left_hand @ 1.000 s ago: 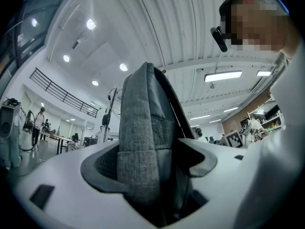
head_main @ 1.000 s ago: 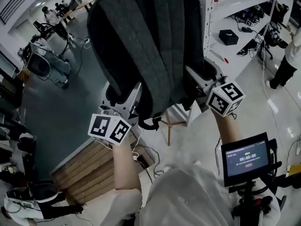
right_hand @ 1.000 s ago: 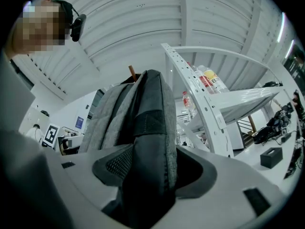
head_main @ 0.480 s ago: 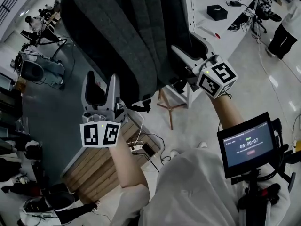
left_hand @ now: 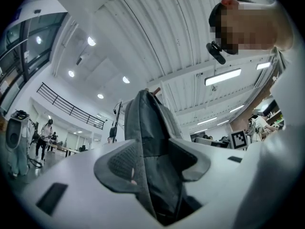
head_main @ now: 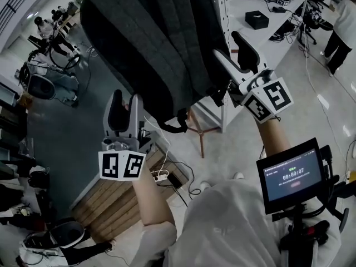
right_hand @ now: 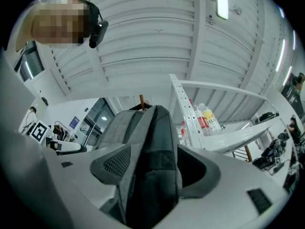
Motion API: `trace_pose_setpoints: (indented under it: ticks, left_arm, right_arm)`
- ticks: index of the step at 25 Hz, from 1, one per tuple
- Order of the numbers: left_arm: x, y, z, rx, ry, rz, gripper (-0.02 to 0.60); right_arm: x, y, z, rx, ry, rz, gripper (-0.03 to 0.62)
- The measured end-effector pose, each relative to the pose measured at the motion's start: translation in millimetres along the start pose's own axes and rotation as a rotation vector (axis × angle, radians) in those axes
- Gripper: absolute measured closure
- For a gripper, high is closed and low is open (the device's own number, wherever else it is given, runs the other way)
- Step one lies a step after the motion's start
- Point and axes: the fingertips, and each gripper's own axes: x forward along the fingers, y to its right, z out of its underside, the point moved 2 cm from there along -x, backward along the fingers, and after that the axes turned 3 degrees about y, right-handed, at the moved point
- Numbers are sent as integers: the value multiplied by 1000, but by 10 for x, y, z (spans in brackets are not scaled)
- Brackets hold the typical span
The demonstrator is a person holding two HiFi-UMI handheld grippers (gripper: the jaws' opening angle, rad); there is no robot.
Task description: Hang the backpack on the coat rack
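The dark grey backpack [head_main: 161,43] hangs from the coat rack, whose wooden peg [right_hand: 141,100] shows just above its top. The rack's wooden legs [head_main: 200,141] stand under it. My left gripper [head_main: 125,111] sits just left of the pack's lower edge and points up at it. Its jaws are closing, with the pack [left_hand: 152,142] filling the gap but no pad pressing on it. My right gripper [head_main: 235,59] stands wide open at the pack's lower right side. The pack [right_hand: 147,156] shows between its pads, unpressed.
A white shelf unit [right_hand: 190,123] with bottles stands right behind the rack. A white bench [head_main: 278,4] carries a black box [head_main: 255,19] and cables. A wooden platform [head_main: 111,199] lies on the floor below left, and a person [head_main: 342,21] stands at far right.
The left gripper has drawn away to the left from the pack's bottom, which it cradled before. The right gripper has opened and lifted along the pack's side. The pack now hangs free.
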Motion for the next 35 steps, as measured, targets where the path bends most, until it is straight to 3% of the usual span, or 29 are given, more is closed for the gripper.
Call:
trace_pose_setpoints:
  ticks: [9,19,24,27,35]
  left_arm:
    - [-57,411,-159,33,13,70,396]
    - [107,924,85,-44,-1,229,419]
    - [196,1315,409,-58,-60,340,468]
    - [223,1597,583,-59,-102,398,471]
    - [239,2093,926,-224,-174,507,572]
  right_arm:
    - [-245,-287,-576,-65,67,-103,307]
    - [-756,-245,-613,-92,20,-97,310]
    - [-1031,-246,-524,-123,-36,-98,312]
    - [-1269,-206,-476,-139,-94,-64,350]
    - [-1884,-22,-458,-118,-159,101,423]
